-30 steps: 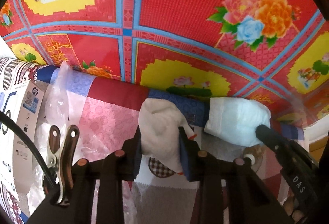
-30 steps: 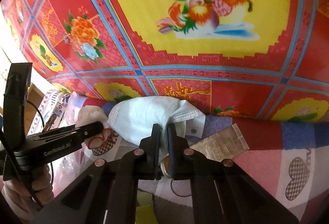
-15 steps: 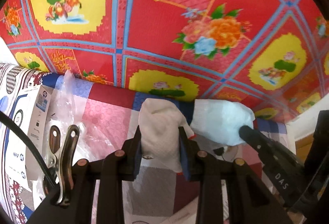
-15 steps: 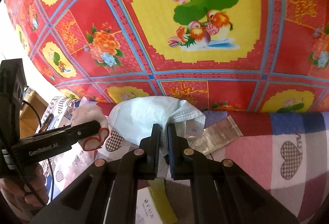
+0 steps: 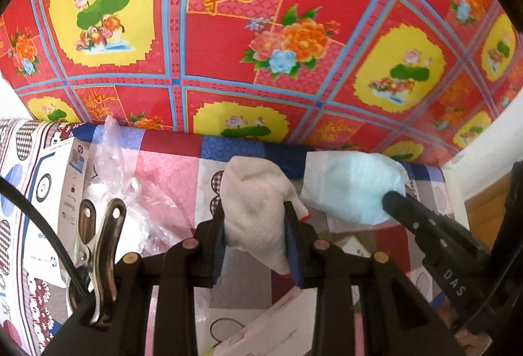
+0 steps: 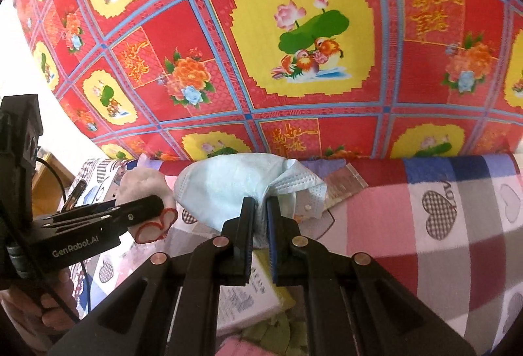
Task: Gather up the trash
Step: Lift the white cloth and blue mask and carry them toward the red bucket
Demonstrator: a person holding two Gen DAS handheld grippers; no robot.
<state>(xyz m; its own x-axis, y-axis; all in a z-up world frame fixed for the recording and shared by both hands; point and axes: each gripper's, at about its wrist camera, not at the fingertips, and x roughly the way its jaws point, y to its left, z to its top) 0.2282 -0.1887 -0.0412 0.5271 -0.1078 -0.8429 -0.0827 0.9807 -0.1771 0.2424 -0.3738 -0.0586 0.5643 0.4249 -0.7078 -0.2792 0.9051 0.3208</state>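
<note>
My left hand-held gripper (image 5: 256, 225) is clamped on a crumpled white paper towel (image 5: 253, 209), soft and dimpled, with red specks at its edges. My right hand-held gripper (image 6: 260, 218) pinches a pale blue face mask (image 6: 228, 184), pleated non-woven fabric bunched into a pouch; its jaws are nearly together. I hold both items side by side, above a patchwork heart-print cloth (image 6: 441, 209). Behind hangs a glossy red-and-yellow floral sheet (image 6: 294, 45). Crinkled clear plastic (image 5: 111, 156) and a white printed box (image 5: 55, 192) lie at left.
</note>
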